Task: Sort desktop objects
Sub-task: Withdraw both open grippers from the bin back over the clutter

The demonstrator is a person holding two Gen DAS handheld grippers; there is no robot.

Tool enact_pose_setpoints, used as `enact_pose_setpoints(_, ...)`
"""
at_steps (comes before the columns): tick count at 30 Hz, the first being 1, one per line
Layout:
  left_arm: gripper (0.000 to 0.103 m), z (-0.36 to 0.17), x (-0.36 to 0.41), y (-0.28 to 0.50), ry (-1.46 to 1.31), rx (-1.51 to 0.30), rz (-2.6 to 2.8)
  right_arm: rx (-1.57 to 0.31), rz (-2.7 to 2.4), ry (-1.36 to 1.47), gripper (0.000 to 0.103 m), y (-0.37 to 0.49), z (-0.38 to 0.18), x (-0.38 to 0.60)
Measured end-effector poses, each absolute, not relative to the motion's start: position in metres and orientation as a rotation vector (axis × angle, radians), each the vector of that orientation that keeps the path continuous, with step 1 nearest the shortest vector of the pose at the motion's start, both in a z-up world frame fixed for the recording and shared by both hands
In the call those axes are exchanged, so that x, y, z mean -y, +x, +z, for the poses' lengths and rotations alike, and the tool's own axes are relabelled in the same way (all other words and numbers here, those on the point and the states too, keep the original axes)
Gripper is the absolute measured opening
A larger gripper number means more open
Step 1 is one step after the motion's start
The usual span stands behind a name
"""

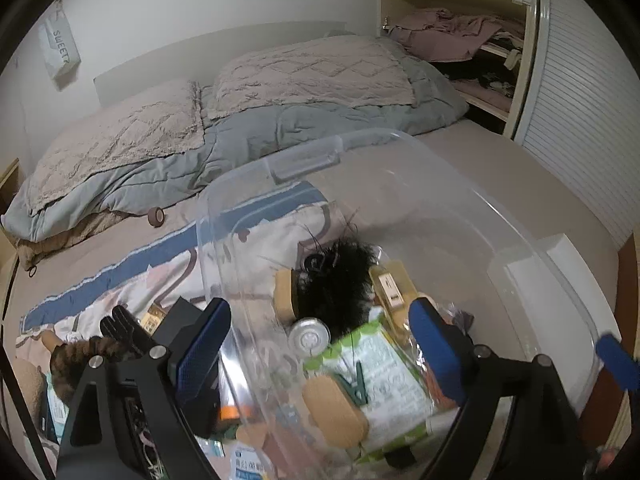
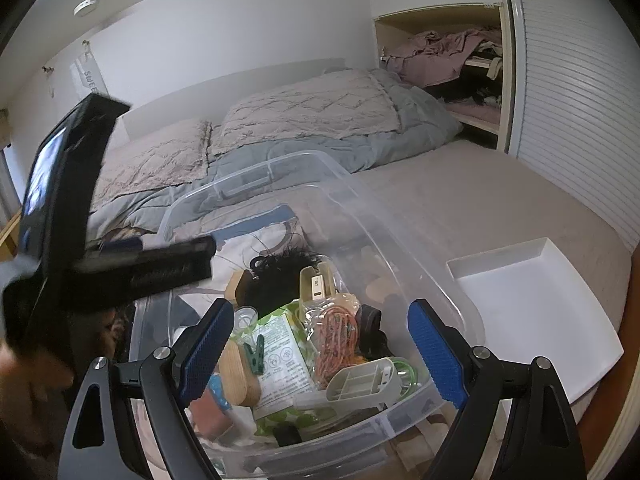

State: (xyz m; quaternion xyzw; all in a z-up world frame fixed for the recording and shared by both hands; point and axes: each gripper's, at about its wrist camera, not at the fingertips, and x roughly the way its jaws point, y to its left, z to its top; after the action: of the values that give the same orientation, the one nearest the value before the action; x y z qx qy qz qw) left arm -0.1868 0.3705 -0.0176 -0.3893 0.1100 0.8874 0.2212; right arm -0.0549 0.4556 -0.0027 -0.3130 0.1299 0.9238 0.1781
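A clear plastic bin (image 1: 360, 168) stands on the bed, holding a black fluffy piece (image 1: 340, 280), wooden blocks (image 1: 286, 296), a green clothespin (image 1: 356, 386), a green-and-white packet (image 1: 384, 368) and a metal cap (image 1: 309, 336). My left gripper (image 1: 320, 348) is open above the bin's left side, its left finger outside the wall, nothing between the pads. My right gripper (image 2: 322, 350) hangs open over the bin's (image 2: 400, 240) near end, above the packet (image 2: 280, 356), an orange cord bundle (image 2: 336, 340) and a beige plastic piece (image 2: 360, 384). Neither touches anything.
A white tray (image 2: 540, 312) lies on the bed right of the bin. Left of the bin are a brown braided hairpiece (image 1: 92, 356), a black claw clip (image 1: 124, 328) and small packets. A tape roll (image 1: 156, 216) sits by the grey quilt (image 1: 240, 140). The left tool's black frame (image 2: 60, 208) is blurred.
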Motion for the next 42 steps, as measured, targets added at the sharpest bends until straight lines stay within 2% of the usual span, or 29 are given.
enact_pose_setpoints(8,0.091,-0.019,-0.339,-0.165,-1.072,-0.240,2.458,-0.406,2.601,-0.818,0.089,-0.049,0.005,-0.459)
enact_pose_setpoints(16,0.091,-0.007,-0.303,-0.145,-0.956,-0.161,2.524,-0.410,2.628,-0.751,0.089,-0.044,0.003,-0.453)
enact_pose_setpoints(18,0.098,-0.005,-0.296,-0.141,-0.931,-0.156,2.534,-0.407,2.630,-0.734,0.103,-0.041,0.004,-0.450)
enact_pose_setpoints(20,0.103,-0.004,-0.291,-0.134,-0.893,-0.161,2.542,-0.388,2.629,-0.720,0.103,-0.039,0.005,-0.447)
enact_pose_setpoints(36,0.103,0.004,-0.253,-0.104,-0.781,-0.183,2.572,-0.266,2.632,-0.729,0.103,-0.028,0.007,-0.424)
enact_pose_setpoints(42,0.103,0.012,-0.228,-0.097,-0.759,-0.137,2.609,-0.302,2.675,-0.691,0.103,-0.021,0.014,-0.414)
